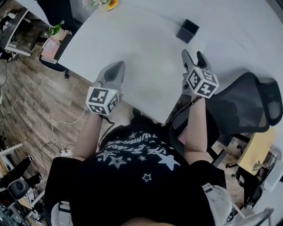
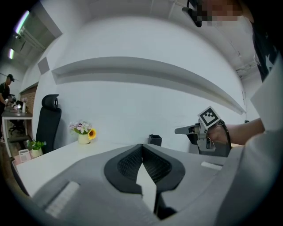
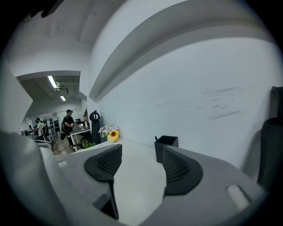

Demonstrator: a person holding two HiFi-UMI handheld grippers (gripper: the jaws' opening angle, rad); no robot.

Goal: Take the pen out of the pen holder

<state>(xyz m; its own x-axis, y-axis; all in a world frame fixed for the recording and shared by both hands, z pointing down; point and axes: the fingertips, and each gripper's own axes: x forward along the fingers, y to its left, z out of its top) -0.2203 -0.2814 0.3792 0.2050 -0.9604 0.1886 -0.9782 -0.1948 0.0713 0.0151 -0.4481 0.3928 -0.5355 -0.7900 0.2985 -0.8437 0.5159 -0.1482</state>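
A square black pen holder (image 1: 187, 30) stands on the white table (image 1: 146, 48), beyond and slightly left of my right gripper (image 1: 193, 56). In the right gripper view the pen holder (image 3: 166, 148) shows just past the right jaw, and a dark pen tip (image 3: 156, 138) pokes above its rim. My right gripper (image 3: 141, 155) is open with nothing between its jaws. Over the table's near edge, my left gripper (image 1: 116, 67) is shut and empty, its pads (image 2: 132, 162) meeting. From there the pen holder (image 2: 154, 140) is small and far off, with the right gripper (image 2: 185, 130) to its right.
A pot of flowers with a sunflower (image 1: 106, 4) stands at the table's far left end. A black mesh office chair (image 1: 247, 106) is close on the right of the person. Another black chair (image 2: 47, 119) stands beyond the table's left end. People are far off (image 3: 68, 121).
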